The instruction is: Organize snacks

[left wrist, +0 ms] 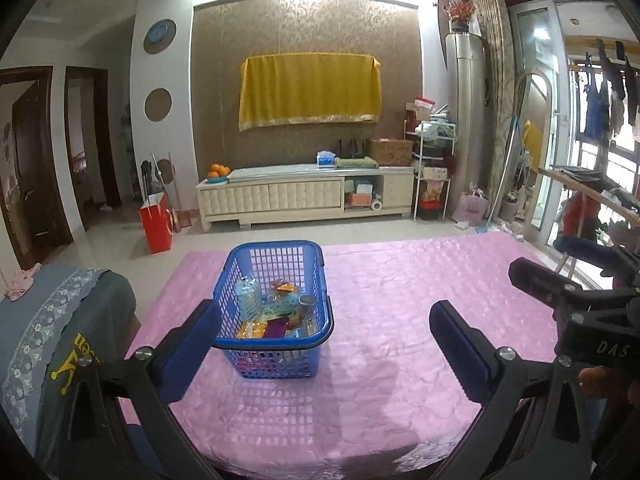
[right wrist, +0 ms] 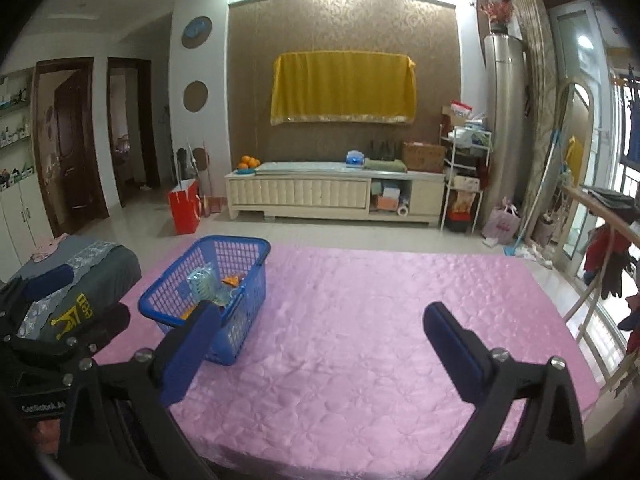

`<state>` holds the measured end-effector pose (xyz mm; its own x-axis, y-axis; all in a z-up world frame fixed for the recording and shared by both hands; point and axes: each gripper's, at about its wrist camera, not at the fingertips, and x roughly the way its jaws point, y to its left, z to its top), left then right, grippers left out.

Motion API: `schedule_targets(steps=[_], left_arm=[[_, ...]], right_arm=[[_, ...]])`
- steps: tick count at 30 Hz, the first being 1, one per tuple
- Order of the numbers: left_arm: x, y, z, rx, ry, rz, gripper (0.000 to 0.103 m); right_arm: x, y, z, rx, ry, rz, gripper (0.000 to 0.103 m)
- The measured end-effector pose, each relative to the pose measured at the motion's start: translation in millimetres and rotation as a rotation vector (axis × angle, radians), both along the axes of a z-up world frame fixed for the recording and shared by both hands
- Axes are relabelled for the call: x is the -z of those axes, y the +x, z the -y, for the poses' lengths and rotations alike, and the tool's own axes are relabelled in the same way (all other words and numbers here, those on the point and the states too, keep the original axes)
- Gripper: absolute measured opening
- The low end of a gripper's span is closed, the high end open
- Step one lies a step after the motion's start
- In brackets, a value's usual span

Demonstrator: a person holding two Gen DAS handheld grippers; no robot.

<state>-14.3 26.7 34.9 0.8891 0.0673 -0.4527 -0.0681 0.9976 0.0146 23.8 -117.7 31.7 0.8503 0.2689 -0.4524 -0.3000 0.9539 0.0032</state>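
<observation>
A blue plastic basket (left wrist: 276, 308) with several snack packets (left wrist: 276, 316) inside stands on the pink tablecloth (left wrist: 400, 320). My left gripper (left wrist: 326, 344) is wide open above the near part of the table, its left finger level with the basket's near left corner, nothing between the pads. In the right wrist view the basket (right wrist: 208, 292) sits at the left. My right gripper (right wrist: 320, 344) is also wide open and empty, with the left finger overlapping the basket's near side. The right gripper (left wrist: 568, 304) also shows at the right edge of the left wrist view, with a hand behind it.
A chair with a grey cover (left wrist: 68, 328) stands at the table's left edge. Beyond the table lie a tiled floor, a red bag (left wrist: 157, 220) and a low cabinet (left wrist: 304, 196). A wooden rack with clothes (right wrist: 608, 248) stands right of the table.
</observation>
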Motion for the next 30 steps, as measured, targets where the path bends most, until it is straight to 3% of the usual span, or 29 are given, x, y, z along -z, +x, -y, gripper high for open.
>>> schedule_targets(steps=[30], left_arm=[[-4.1, -9.9, -3.7, 0.012, -0.032, 0.020, 0.103]], right_arm=[[-8.1, -27.5, -7.6, -0.007, -0.023, 0.030, 0.103]])
